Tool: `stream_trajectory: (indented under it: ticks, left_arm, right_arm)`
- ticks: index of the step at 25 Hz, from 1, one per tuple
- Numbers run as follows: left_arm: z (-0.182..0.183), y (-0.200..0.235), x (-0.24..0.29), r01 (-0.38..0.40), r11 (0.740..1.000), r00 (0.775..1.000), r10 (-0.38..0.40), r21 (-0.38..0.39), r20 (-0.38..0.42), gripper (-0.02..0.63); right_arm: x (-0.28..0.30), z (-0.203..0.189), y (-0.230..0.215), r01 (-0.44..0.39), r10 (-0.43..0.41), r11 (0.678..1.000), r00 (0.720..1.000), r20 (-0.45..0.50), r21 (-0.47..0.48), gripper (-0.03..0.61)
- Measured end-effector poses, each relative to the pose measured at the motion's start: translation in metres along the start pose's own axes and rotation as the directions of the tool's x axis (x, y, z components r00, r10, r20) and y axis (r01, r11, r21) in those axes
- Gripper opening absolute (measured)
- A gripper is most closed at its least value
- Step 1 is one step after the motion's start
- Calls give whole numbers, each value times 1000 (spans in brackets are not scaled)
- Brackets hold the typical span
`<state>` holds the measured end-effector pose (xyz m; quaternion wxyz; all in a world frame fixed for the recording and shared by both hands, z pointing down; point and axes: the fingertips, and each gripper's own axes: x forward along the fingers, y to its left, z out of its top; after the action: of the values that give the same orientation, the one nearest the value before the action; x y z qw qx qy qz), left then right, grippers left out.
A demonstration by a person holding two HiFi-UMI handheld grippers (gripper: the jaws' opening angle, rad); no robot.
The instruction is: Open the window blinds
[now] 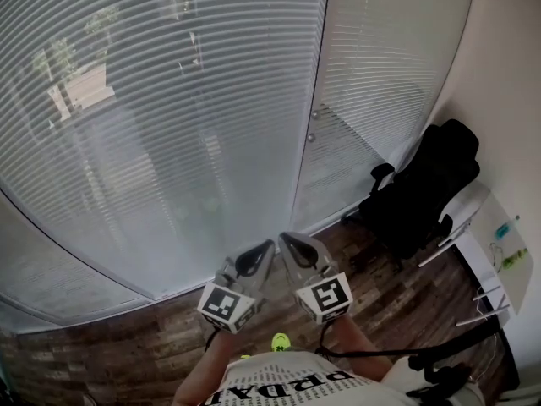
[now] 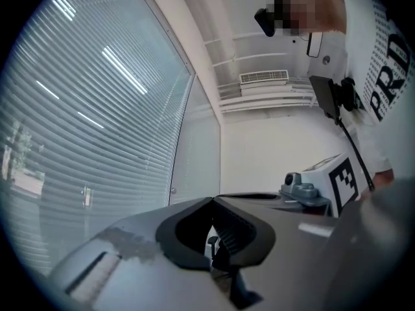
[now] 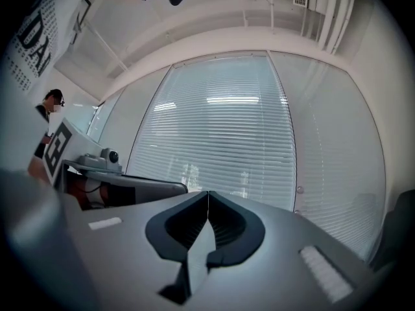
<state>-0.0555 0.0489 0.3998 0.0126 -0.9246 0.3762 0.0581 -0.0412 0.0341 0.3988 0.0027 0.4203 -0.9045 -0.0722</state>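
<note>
Both tongs sit low centre in the head view, side by side with tips nearly touching. The left gripper [image 1: 267, 247] has its jaws closed tip to tip with nothing between them, which its own view confirms [image 2: 212, 199]. The right gripper [image 1: 287, 240] is closed the same way and is also empty [image 3: 208, 193].

The window blinds [image 1: 152, 125] lie ahead of both tongs, at 12 o'clock from the tips and well apart from them, with no contact. In the head view they fill the frame from about 9 o'clock round to 2 o'clock. There are two panels: a wide one at 11 o'clock and a narrower one [image 1: 380, 66] at 1 o'clock, with a pale upright frame post between.

In the left gripper view the blinds [image 2: 97, 128] stand at 10 o'clock of the jaws. In the right gripper view [image 3: 220, 141] they are dead ahead at 12.

The panels hang upright, down close to the wood floor [image 1: 127, 337]. The slats run level, with their long axis from 9 to 3 o'clock across the window. Daylight and dim outside shapes show through them.

A black office chair [image 1: 423, 189] stands at 3 o'clock of the tongs, beside the narrower panel.
</note>
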Motion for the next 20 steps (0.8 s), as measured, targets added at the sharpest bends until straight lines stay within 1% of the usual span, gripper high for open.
stream_trajectory:
  ticks: [5,8,13,16,19,20]
  left_arm:
    - [0,-3,36,-19,1000,1000,19,12,-7,-8]
    - [-2,-9,57,-24,1000,1000,24,12,-9,-8]
    - [-8,-14,75,0,1000,1000,1,22,-25,-8]
    - [-5,-11,89,-4,1000,1000,4,6,-12,-8]
    - [-8,-2,97,9,999,1000,-8,44,-20,-8]
    - [-8,2,101,12,999,1000,-11,43,-21,-8]
  right_arm:
    - [0,-2,-34,-21,21,1000,1000,9,16,9]
    - [-4,-4,-53,-29,29,1000,1000,3,-2,9]
    - [-4,-9,-75,-1,1,1000,1000,5,24,9]
    - [0,-11,-89,16,-16,999,1000,0,27,9]
    - [7,-15,-100,31,-31,999,1000,0,29,9]
    - [10,-17,-104,38,-37,999,999,-5,36,9]
